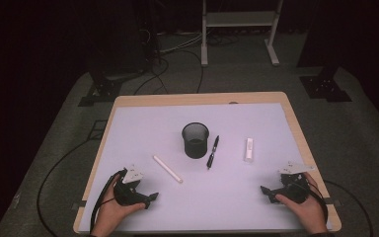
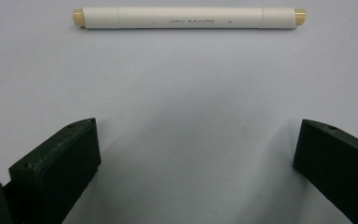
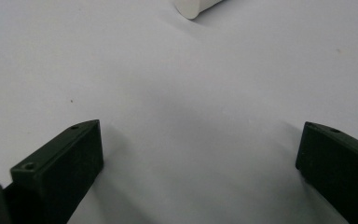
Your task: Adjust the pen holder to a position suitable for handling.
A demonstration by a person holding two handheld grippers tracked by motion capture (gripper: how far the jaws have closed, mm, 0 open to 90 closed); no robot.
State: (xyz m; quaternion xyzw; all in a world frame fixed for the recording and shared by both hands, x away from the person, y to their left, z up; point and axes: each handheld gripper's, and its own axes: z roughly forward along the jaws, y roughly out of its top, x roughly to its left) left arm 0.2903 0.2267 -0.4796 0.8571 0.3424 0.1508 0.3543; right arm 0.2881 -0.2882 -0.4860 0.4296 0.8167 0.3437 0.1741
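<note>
High view: we see one white marker (image 1: 167, 169) lying flat left of the counter's (image 1: 128, 106) middle, its long axis slanting from the far left toward the near right. One black mesh cup (image 1: 195, 139), one black pen (image 1: 212, 151) and one small white piece (image 1: 248, 149) lie beyond. We hold the left gripper (image 1: 152, 197) near the near-left corner and the right gripper (image 1: 265, 190) near the near-right corner.

Left gripper view: the marker (image 2: 189, 17) lies crosswise ahead, cream tips at both ends; jaws released, nothing between them.

Right gripper view: jaws spread wide and empty; a white end (image 3: 196, 6) shows ahead.

marker print: the white marker (image 2: 189, 17) ahead of the left fingers had faint grey lettering, too blurry to read
other text: didn't spot any
</note>
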